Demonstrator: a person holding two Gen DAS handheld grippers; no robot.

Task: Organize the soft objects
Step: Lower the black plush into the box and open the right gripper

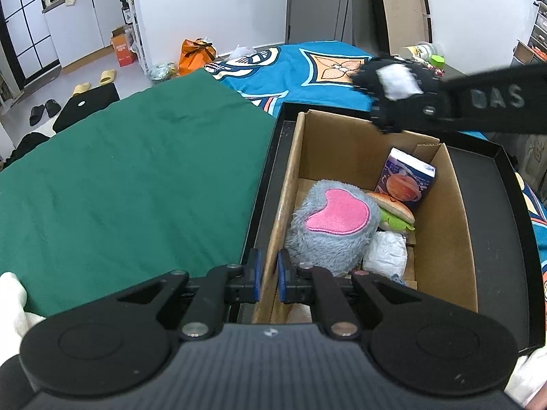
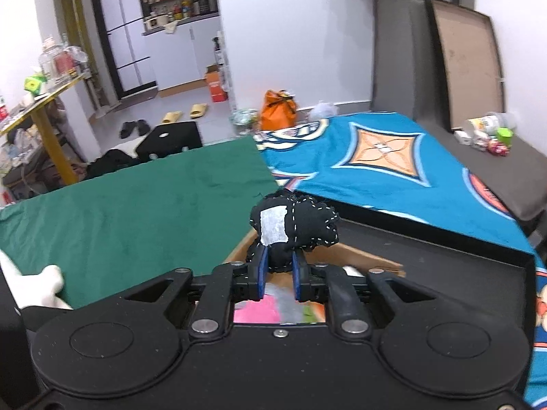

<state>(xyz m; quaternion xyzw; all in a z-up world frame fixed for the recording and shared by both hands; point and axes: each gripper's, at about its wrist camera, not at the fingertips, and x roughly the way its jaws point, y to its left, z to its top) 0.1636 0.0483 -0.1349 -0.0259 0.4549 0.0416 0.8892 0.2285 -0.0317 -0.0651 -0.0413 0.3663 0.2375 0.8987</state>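
My left gripper [image 1: 268,275] is shut on the left wall of a cardboard box [image 1: 441,218], one finger on each side. The box sits in a black tray [image 1: 492,188] and holds a grey plush with a pink heart [image 1: 333,222], a burger plush [image 1: 396,210], a tissue pack [image 1: 407,177] and a white soft item [image 1: 386,254]. My right gripper [image 2: 278,273] is shut on a black stitched plush with a white patch [image 2: 294,227], held above the box's far end. That plush also shows in the left wrist view [image 1: 396,85].
A green cloth [image 1: 130,177] covers the surface left of the tray. A blue patterned blanket [image 2: 393,160] lies beyond it. A white cloth [image 2: 37,283] lies at the near left. Slippers, an orange bag [image 2: 278,109] and a dark case sit on the floor.
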